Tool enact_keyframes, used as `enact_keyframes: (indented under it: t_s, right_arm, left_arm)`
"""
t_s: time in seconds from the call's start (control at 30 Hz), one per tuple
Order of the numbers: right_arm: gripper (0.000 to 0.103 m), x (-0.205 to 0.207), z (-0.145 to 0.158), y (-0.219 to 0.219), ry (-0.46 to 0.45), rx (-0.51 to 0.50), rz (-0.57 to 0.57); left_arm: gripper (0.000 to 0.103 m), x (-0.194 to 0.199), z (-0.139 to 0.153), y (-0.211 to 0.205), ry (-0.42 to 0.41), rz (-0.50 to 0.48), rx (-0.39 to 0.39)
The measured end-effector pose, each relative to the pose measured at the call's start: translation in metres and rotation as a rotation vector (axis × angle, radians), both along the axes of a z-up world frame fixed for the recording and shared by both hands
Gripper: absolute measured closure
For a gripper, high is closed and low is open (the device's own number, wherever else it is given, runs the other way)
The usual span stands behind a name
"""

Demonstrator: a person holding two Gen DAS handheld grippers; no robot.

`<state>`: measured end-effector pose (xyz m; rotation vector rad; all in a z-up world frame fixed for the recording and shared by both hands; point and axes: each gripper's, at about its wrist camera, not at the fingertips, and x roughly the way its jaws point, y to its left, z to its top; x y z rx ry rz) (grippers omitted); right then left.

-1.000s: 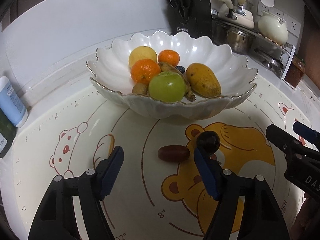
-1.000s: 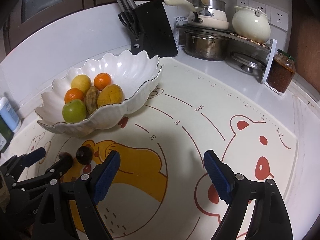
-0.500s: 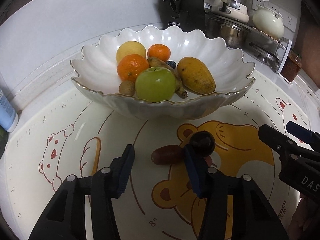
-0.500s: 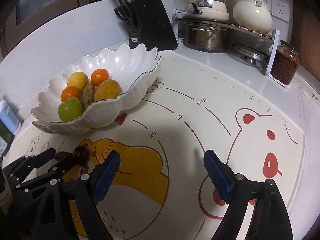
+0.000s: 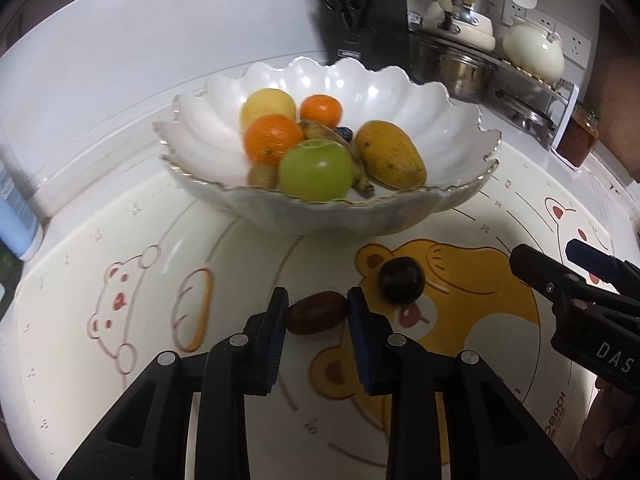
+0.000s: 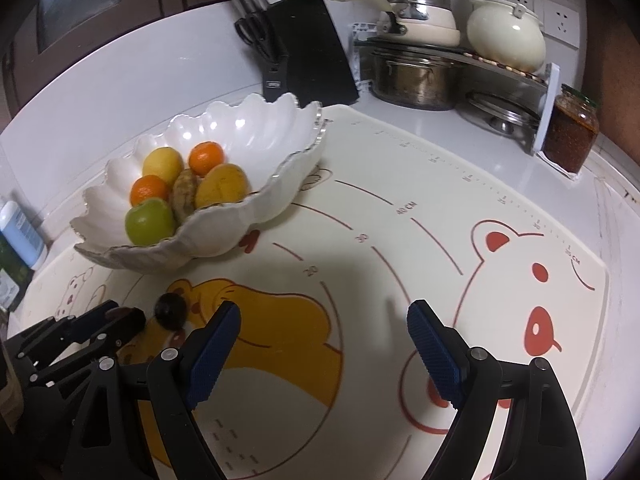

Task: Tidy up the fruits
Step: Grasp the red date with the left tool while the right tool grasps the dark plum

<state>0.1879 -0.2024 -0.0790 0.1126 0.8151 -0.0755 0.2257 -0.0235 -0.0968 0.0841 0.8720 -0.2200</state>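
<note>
A brown oval date (image 5: 316, 313) lies on the bear-print mat (image 5: 120, 240) in front of the white scalloped bowl (image 5: 360, 216). My left gripper (image 5: 317, 298) is closing, and its blue pads touch both ends of the date. Just to the right lies a dark round plum (image 5: 401, 280), seen in the right wrist view as the plum (image 6: 170, 310). The bowl holds oranges, a green apple (image 5: 316, 174), a mango (image 5: 390, 154) and other fruit. My right gripper (image 6: 324, 312) hangs open over the bare mat (image 6: 400, 240), with nothing between its fingers.
A black knife block (image 5: 368, 20) stands behind the bowl. A rack with pots and a cream kettle (image 6: 506, 36) fills the back right, with a jar of red paste (image 6: 572, 136) beside it. A blue-and-white bottle (image 5: 16, 216) stands at the left edge.
My left gripper's jaws have closed in from wide apart until they sit on the date's two ends. The right gripper has kept still and open.
</note>
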Motion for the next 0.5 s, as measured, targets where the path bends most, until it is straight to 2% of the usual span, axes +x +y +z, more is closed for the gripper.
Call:
enact_keyframes:
  t_s: [0.5]
  right_arm:
    - [0.017, 0.013, -0.002, 0.074, -0.001, -0.017, 0.172]
  left_arm:
    - [0.073, -0.017, 0.014, 0.074, -0.024, 0.147, 0.005]
